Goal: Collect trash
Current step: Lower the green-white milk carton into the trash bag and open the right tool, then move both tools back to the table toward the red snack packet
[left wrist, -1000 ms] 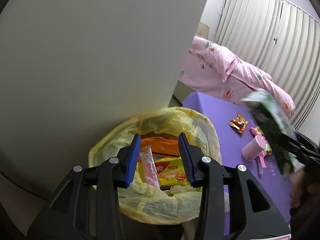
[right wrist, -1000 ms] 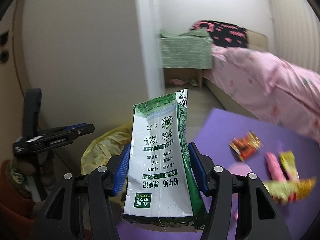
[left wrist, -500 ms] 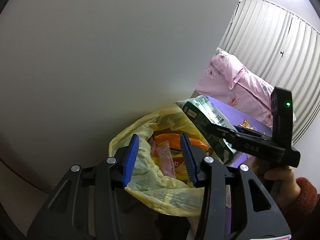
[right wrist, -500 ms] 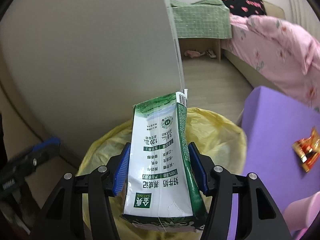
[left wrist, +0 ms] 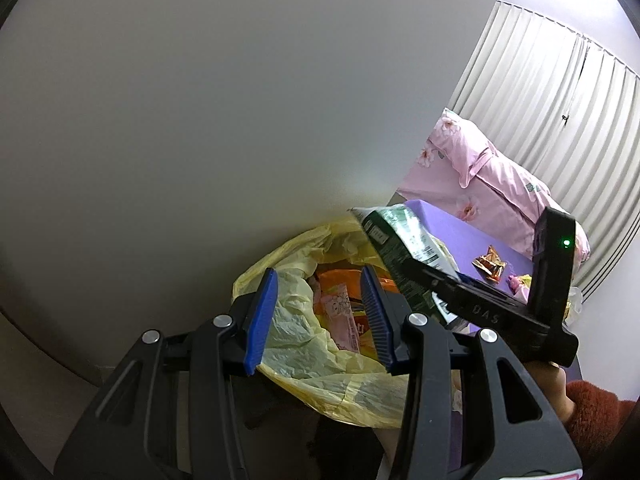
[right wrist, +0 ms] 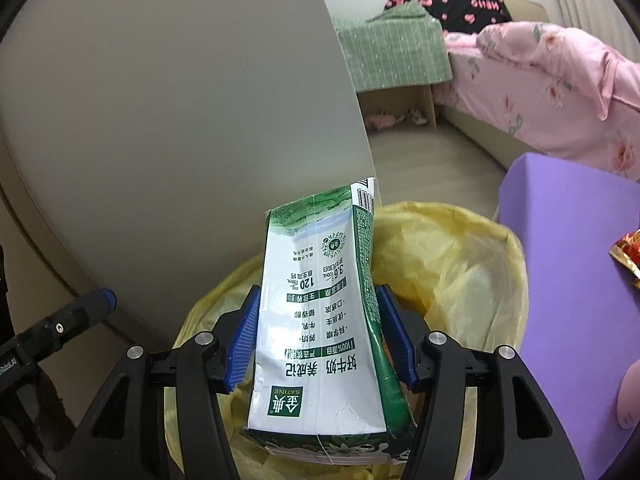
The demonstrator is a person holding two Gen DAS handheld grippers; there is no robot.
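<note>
in the right wrist view, at lower centre, one crushed milk carton (right wrist: 320, 320) is pinched between the blue pads of the right gripper (right wrist: 320, 332); its long axis runs away from the camera, barcode end up and tilted slightly right, over one yellow trash bag (right wrist: 460, 264). at the left edge, the left gripper (left wrist: 320, 316) is seen, tilted downward at the bag with fingers spread and nothing between them. at the right, one purple mat (right wrist: 568, 280) carries one wrapper (right wrist: 628, 256).
</note>
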